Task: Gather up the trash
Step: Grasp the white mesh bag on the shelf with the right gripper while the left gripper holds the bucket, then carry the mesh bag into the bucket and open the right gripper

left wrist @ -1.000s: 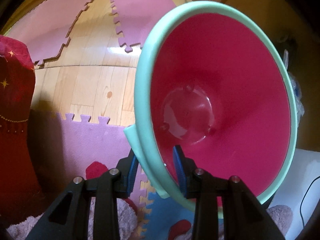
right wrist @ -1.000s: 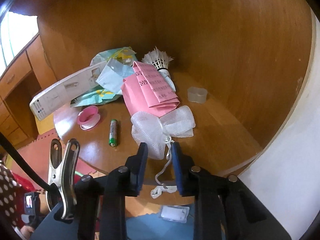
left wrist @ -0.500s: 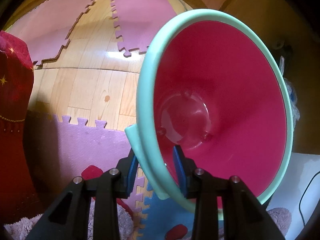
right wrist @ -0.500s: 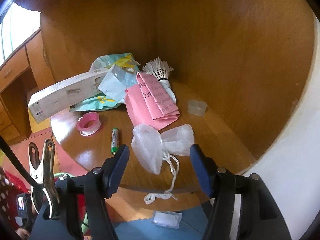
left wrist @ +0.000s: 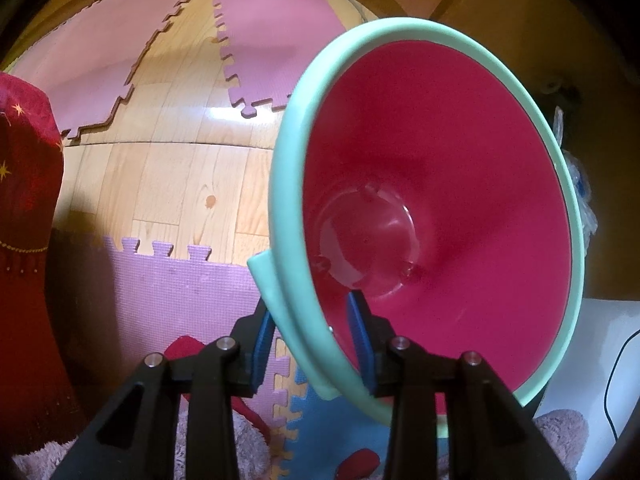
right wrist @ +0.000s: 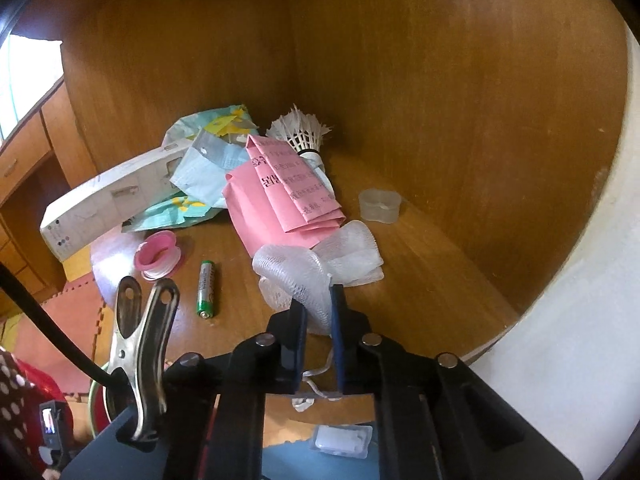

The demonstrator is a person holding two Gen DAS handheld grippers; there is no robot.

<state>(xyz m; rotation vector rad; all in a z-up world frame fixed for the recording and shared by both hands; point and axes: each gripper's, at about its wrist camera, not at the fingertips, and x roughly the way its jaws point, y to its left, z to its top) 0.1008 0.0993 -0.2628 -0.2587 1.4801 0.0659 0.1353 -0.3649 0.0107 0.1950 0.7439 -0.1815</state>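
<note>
Fingers [right wrist: 300, 322] of the right gripper [right wrist: 318, 328] have just been closing and are now pinched narrowly on the near lobe of a white mesh net [right wrist: 316, 268], which is caught between the blue pads. The net lies at the front of a round wooden table [right wrist: 420, 280], its cord trailing down between the fingers and over the table edge. It was probably chosen first because it is the nearest piece and soft enough to be gathered by a narrow pinch.

Behind it, other trash is heaped: a folded pink paper [right wrist: 288, 196], a shuttlecock [right wrist: 302, 130], a crumpled wrapper [right wrist: 208, 128], a long white box [right wrist: 112, 196], a pink tape spool [right wrist: 158, 254], a green battery [right wrist: 207, 288] and a small clear cup [right wrist: 380, 206]. None of these is touched by the gripper.

In the left wrist view, the left gripper [left wrist: 312, 336] is shut on the mint rim of a pink bucket [left wrist: 440, 208], one pad outside the wall and one inside. The bucket is held over the floor mats [left wrist: 168, 292], and its inside appears empty, though the far wall is partly shadowed. It is evidently carried by the rim so that the mouth is kept free to receive whatever is brought over.
</note>
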